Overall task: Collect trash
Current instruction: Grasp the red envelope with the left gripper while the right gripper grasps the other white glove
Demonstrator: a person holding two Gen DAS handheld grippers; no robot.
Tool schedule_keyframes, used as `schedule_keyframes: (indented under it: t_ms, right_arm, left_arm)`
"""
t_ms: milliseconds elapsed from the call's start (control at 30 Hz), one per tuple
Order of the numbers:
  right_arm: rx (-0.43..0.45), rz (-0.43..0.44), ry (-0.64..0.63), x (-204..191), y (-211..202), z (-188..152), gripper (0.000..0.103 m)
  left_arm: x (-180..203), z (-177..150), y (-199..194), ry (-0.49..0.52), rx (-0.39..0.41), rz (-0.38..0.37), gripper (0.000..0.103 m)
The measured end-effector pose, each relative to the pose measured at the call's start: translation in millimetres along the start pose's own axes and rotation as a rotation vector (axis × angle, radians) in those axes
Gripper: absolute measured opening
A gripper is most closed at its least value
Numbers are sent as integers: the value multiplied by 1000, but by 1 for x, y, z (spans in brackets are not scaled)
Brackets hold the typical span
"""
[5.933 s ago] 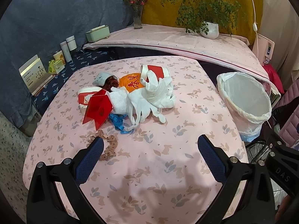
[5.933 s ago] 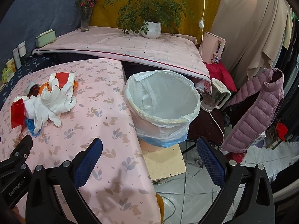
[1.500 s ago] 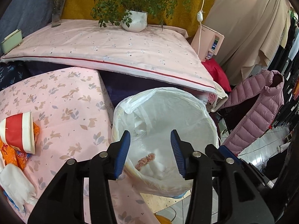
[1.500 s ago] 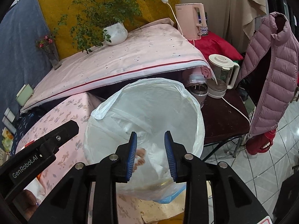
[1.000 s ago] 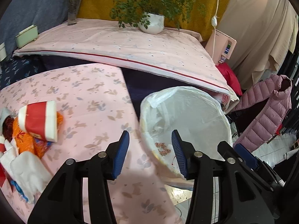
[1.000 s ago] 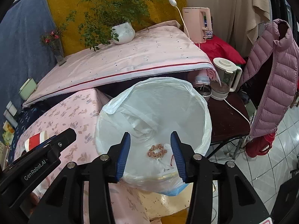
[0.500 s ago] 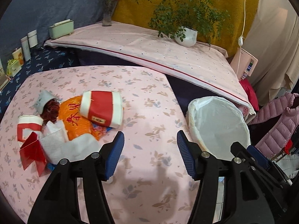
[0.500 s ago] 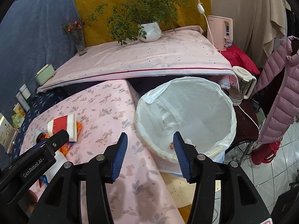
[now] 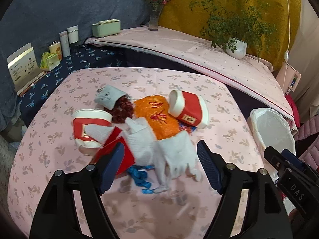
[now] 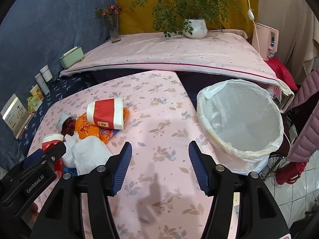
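A heap of trash lies on the pink floral table (image 9: 139, 209): white gloves (image 9: 171, 155), an orange bag (image 9: 159, 117), two red-and-white paper cups (image 9: 188, 108) (image 9: 88, 127), a red card (image 9: 113, 153), a blue scrap (image 9: 139, 177) and a grey pouch (image 9: 108, 98). My left gripper (image 9: 159, 167) is open and empty, just above the gloves. My right gripper (image 10: 159, 167) is open and empty over bare table, between the heap (image 10: 89, 137) and the white-lined trash bin (image 10: 239, 123). The bin also shows in the left wrist view (image 9: 271, 131).
A raised pink-covered bench (image 9: 199, 47) with a potted plant (image 9: 237, 47) and a flower vase (image 9: 153, 20) runs behind the table. Boxes and tins (image 9: 59, 47) stand on a dark blue surface at left. A pink jacket (image 10: 307, 123) and a red item (image 10: 289, 175) are beyond the bin.
Both grippers have swung left, from over the bin back to the table. The left gripper now hovers over the white gloves, and both have opened wider.
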State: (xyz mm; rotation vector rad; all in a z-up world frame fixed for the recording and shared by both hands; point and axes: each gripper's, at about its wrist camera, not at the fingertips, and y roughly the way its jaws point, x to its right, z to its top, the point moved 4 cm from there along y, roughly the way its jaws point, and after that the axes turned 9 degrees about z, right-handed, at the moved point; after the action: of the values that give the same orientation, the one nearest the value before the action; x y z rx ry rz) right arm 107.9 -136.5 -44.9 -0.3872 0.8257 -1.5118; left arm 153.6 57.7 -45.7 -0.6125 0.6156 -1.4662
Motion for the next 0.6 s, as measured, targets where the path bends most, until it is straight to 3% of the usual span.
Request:
schedule_keyframes:
  t_ms: [267, 600]
  right_arm:
    - [-54, 49, -48, -46, 22, -13, 62]
    - [-119, 91, -102, -95, 50, -28, 62]
  left_arm:
    - [-63, -15, 12, -38, -17, 78, 76]
    - [-95, -25, 28, -56, -41, 63, 73]
